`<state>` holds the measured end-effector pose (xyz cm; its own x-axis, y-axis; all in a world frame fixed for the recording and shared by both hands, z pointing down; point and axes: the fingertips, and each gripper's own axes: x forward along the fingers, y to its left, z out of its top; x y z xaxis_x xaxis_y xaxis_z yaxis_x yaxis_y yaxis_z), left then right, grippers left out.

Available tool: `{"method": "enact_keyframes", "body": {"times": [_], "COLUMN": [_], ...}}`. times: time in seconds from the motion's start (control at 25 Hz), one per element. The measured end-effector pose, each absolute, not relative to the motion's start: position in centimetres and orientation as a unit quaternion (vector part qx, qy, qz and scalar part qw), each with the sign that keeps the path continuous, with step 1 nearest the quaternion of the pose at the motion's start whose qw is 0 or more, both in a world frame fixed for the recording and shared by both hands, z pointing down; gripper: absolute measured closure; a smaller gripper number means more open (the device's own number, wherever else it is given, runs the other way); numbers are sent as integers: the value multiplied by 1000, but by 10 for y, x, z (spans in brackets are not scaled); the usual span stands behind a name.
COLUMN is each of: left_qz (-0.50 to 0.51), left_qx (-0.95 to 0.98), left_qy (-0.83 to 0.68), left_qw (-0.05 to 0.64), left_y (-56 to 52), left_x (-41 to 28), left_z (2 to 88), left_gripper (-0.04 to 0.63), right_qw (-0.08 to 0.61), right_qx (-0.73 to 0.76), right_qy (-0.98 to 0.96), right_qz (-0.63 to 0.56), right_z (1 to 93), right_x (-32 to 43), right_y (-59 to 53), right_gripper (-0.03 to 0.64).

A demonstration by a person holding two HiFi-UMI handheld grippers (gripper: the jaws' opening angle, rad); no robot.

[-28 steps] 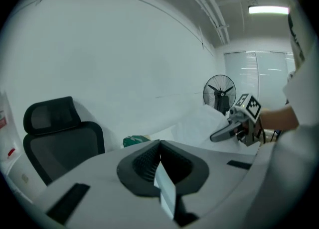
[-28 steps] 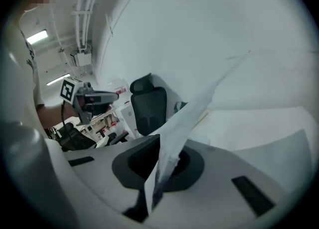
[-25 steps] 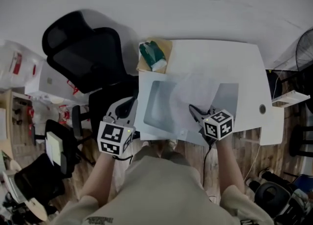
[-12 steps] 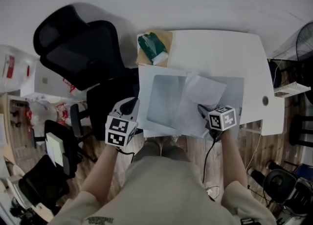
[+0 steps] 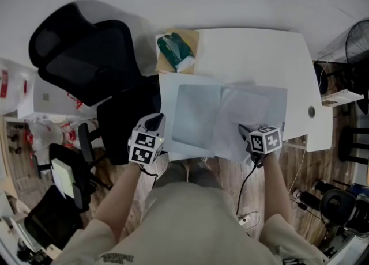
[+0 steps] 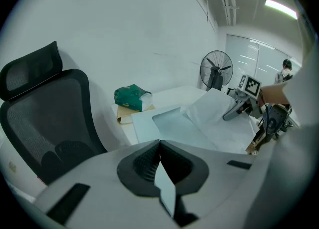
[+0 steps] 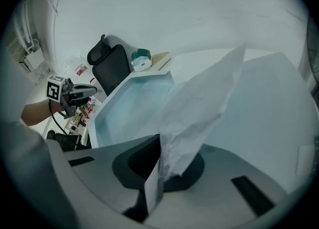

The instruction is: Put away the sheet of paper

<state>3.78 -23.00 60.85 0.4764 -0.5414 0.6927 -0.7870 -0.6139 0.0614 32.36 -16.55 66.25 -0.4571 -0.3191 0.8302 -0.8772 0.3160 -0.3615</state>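
Right tongs (image 5: pixel 244 133): clamped on the near edge of the sheet of paper (image 5: pixel 245 111). In the right gripper view I see the sheet crumpled where the jaws pinch it.
Sheet of paper: white, spread over the right half of the folder (image 5: pixel 193 114). Its near edge is raised up into my right tongs, and the rest slopes away towards the middle of the bench (image 5: pixel 253 50).
Folder: pale, with a bluish-grey window. It lies flat on the near half of the bench, its near edge along the bench's front edge.
Left tongs (image 5: pixel 153 123): jaws together, just off the folder's near left corner. I cannot tell from either view whether they touch or nip its edge.
Bench: white. The far half is bare apart from what sits at its far left corner.
Green packet (image 5: pixel 173 52): rests on a brown pad (image 5: pixel 189 38) at the far left corner of the bench, just beyond the folder's far left corner.
Chair (image 5: pixel 86 56): black office chair, left of the bench and well apart from the sheet.
Fan (image 6: pixel 216 69): stands past the right end of the bench, seen from the left gripper view.
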Motion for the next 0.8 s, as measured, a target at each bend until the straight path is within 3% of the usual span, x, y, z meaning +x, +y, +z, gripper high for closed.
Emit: {"method": "enact_keyframes", "body": {"times": [0.8], "left_qz": [357], "left_qx": [818], "left_qy": [-381], "left_qw": [244], "left_y": [-225], "left_x": [36], "left_z": [661], "left_gripper": [575], "right_qw": [324], "right_qx": [358], "right_qy": [-760], "right_qz": [434], "right_z": [679], "right_x": [309], "right_y": [-194], "right_gripper": [594]}}
